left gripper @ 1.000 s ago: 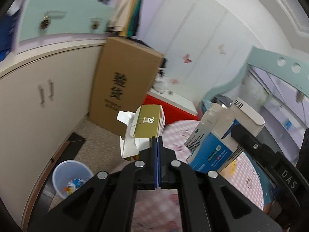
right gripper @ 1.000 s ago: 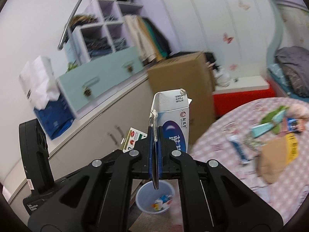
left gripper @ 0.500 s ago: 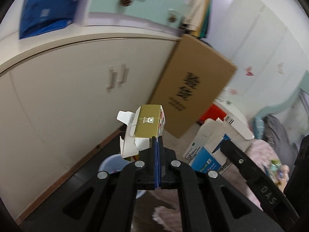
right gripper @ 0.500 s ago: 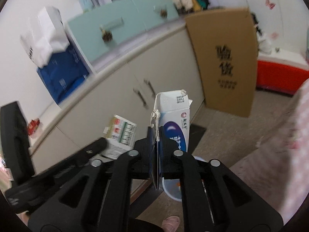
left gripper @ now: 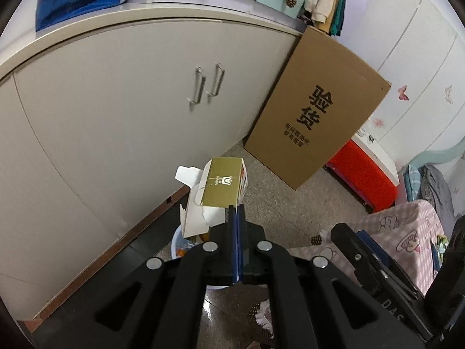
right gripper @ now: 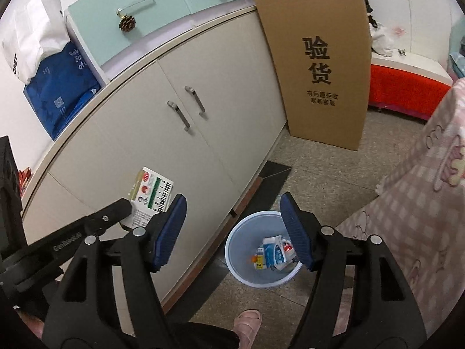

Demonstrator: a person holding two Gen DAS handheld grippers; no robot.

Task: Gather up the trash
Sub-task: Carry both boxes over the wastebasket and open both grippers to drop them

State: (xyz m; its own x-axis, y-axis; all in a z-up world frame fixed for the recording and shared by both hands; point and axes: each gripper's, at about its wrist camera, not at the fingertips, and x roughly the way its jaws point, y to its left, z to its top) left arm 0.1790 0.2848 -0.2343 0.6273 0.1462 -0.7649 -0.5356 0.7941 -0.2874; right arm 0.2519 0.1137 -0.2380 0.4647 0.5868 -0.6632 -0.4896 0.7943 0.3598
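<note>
Above the bin [right gripper: 263, 279], right gripper [right gripper: 234, 228] just opened, empty; left gripper [left gripper: 236, 214] clamps gold carton [left gripper: 222, 186]; cardboard [right gripper: 319, 64] reads "验货".

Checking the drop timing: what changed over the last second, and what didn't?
The right gripper has just been opening, with nothing between its jaws; its blue-and-white carton, clamped a second ago, now lies in the bin. Both views swung from the table down to the bin. Unchanged: the left gripper stays shut on the gold box.

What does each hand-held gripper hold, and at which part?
The left hand-held gripper pinches the gold carton by its torn bottom flap. The right hand-held gripper, jaws just opened, holds nothing.
</note>
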